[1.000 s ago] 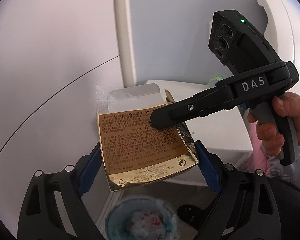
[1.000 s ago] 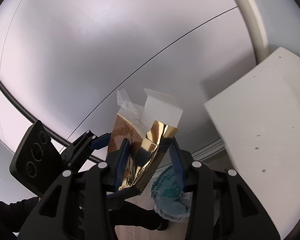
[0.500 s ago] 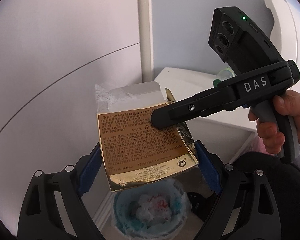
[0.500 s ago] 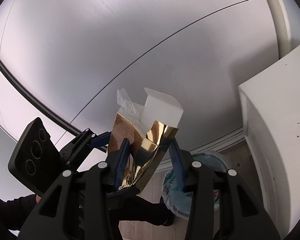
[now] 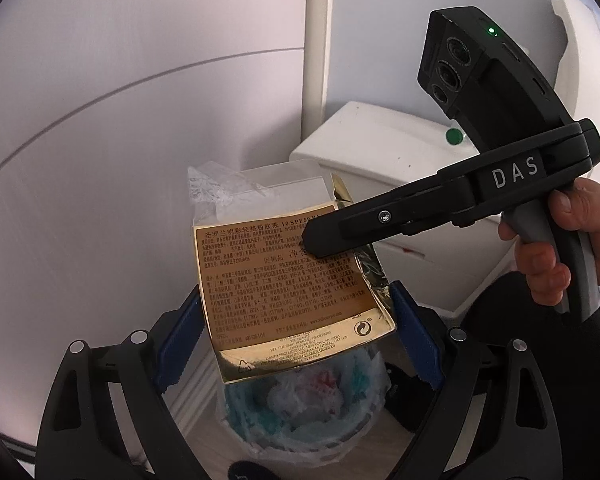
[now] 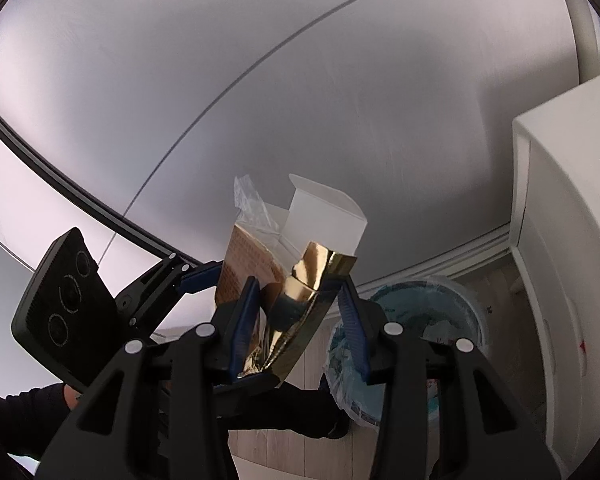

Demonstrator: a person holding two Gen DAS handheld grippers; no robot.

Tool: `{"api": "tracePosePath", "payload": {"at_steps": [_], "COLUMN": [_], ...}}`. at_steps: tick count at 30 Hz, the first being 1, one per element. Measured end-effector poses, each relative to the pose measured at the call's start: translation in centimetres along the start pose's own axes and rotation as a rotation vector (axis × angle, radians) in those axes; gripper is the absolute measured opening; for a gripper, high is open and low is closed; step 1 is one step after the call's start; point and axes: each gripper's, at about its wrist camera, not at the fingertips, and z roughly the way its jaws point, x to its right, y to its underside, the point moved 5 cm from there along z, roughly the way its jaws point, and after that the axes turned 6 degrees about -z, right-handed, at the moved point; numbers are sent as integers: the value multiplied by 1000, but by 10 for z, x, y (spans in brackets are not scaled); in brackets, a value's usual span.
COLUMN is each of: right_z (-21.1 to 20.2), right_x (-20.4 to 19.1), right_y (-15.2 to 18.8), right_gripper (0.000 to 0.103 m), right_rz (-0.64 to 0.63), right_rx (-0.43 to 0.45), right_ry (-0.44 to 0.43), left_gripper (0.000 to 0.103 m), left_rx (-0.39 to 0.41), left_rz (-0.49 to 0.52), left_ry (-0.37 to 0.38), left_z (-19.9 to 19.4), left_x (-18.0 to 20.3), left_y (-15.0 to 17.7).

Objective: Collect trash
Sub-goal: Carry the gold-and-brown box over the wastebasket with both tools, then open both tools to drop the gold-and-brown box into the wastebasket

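I have the gold box (image 5: pixel 288 288) pinched from two sides at once. From the left wrist camera, the left gripper (image 5: pixel 296 336) has its blue pads spread wide, one against each side edge of the box, so it is clamped across the box's broad printed face. The box stands tilted, its white top flap (image 5: pixel 276 178) open, with a scrap of clear film (image 5: pixel 212 184) sticking up beside the flap.

The right gripper (image 6: pixel 296 312) comes in from my right, held by a hand (image 5: pixel 560 240), and closes on the box's narrow, crumpled gold side. From the right wrist camera its pads sit at a much narrower gap, with the creased gold card (image 6: pixel 296 304) between them. The near pad looks pressed to the card, but I can't be sure the far pad touches, since the fold hides that contact.

The box hangs in the air right above the bin (image 5: pixel 300 412), a round pail lined with a thin bag and already holding crumpled white and teal scraps. The bin sits on the floor (image 6: pixel 312 364), near the wall and just beside a white cabinet (image 6: pixel 572 240). On the cabinet's top I see a small green cap (image 5: pixel 454 136).
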Motion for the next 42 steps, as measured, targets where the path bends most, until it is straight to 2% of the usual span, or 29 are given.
{"api": "tracePosePath", "payload": {"at_steps": [16, 28, 42], "right_z": [74, 104, 145], "right_x": [43, 77, 105], "right_y": [30, 58, 94], "right_gripper": [40, 40, 40], "right_rz": [6, 66, 100], "right_rx": [-85, -182, -298], "right_ry": [6, 38, 80], "left_gripper": [86, 86, 86], "left_rx": [-105, -207, -308], "left_rz": [-61, -103, -169], "left_ry": [24, 62, 91], "left_z": [53, 105, 147], "left_x": [-23, -35, -43], "left_y": [45, 82, 126]}}
